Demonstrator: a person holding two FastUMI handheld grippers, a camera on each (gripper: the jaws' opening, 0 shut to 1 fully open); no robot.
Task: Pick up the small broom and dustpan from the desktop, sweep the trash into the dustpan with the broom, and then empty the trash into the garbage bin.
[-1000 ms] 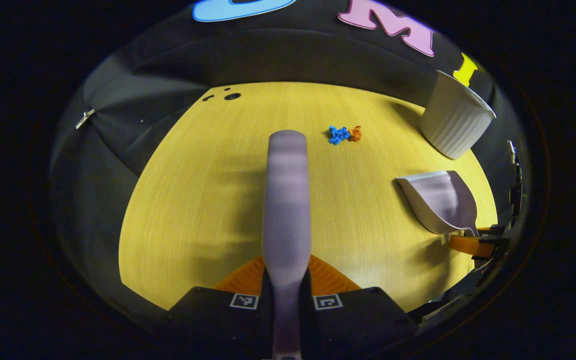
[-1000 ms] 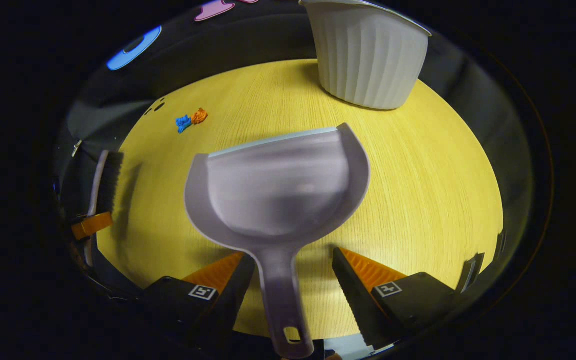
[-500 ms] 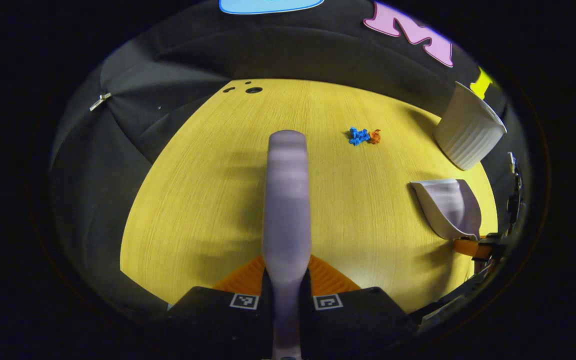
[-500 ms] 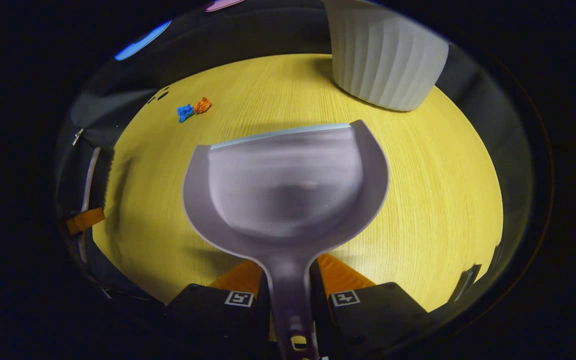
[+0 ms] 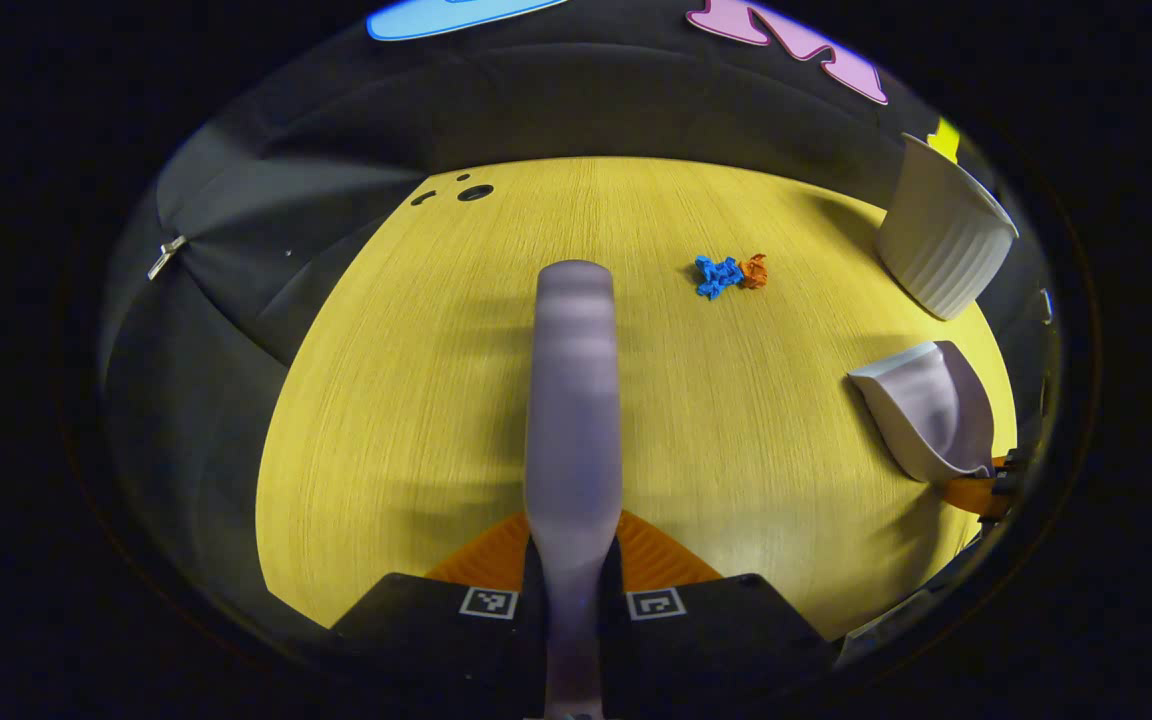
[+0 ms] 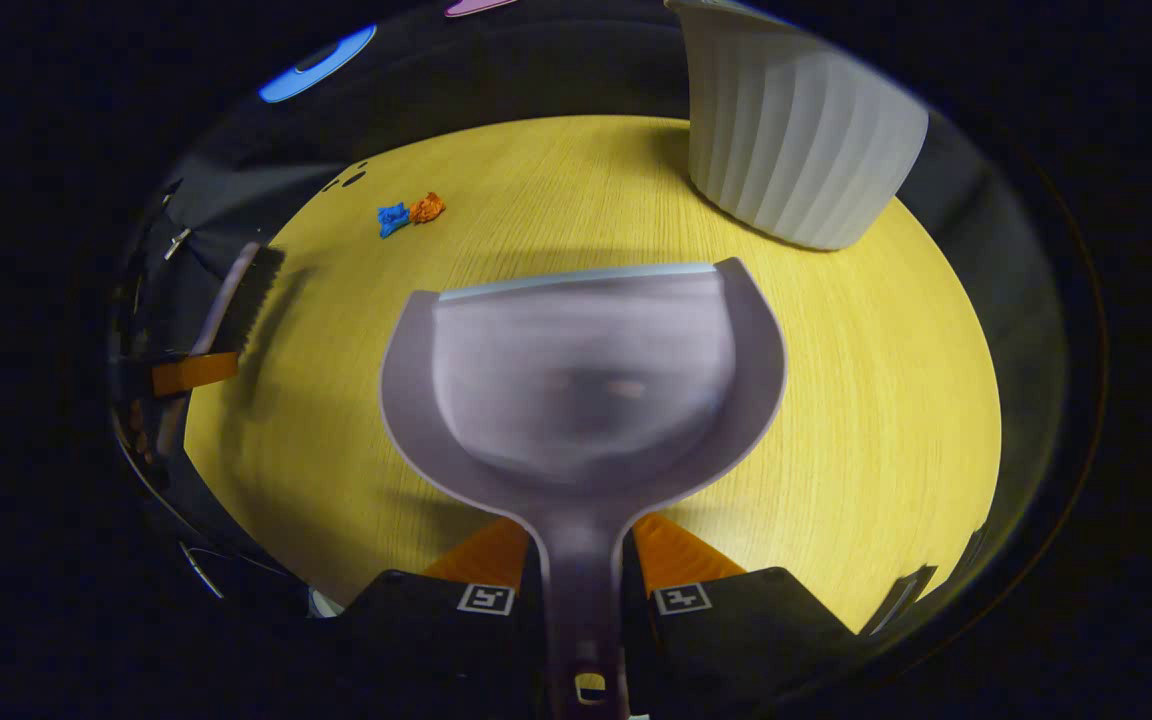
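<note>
Both tools are in hand, so what comes next, as I read it, is bringing them to the trash without scattering it. On the left, the left gripper [image 5: 573,560] has its jaws clamped on the handle of the broom [image 5: 573,400], which points out over the yellow counter [image 5: 386,400]. The broom's bristle side shows in the right gripper view [image 6: 254,290].

The trash [image 5: 729,273], a blue scrap touching an orange one, lies ahead and to the right, well apart from both tools. I would set the dustpan's front lip flat on the counter just beside the scraps, then draw the broom in short, light strokes toward it.

Further right, the right gripper [image 6: 584,565] has its jaws shut tight on the handle of the dustpan [image 6: 584,370]. Its scoop looks empty, though blur makes that hard to swear to.

The white ribbed bin [image 6: 798,150] stands at the far right. Its inside is hidden.
</note>
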